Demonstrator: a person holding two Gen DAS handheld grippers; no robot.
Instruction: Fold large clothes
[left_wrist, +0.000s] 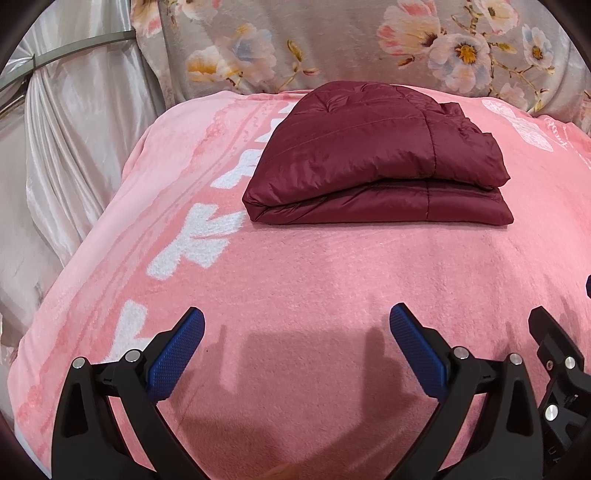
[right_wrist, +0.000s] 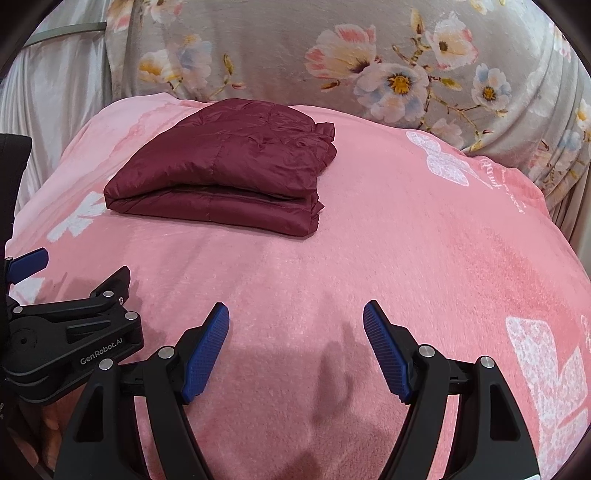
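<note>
A dark red padded jacket (left_wrist: 373, 158) lies folded into a thick, neat stack on the pink blanket (left_wrist: 295, 266); the right wrist view has the jacket (right_wrist: 221, 170) up and to the left. My left gripper (left_wrist: 297, 321) hovers over bare blanket well short of the jacket, its blue pads wide apart with nothing between them. Side by side with it, my right gripper (right_wrist: 295, 317) is also open and empty. Part of the right gripper (left_wrist: 554, 354) shows at the lower right edge of the left wrist view. The left gripper's black body (right_wrist: 74, 332) shows at the right wrist view's lower left.
The pink blanket (right_wrist: 369, 240) with white letters and bow prints covers the whole work surface. Behind it hangs a grey floral cloth (left_wrist: 369, 44). A shiny pale curtain (left_wrist: 74, 129) drapes at the left, past the blanket's edge.
</note>
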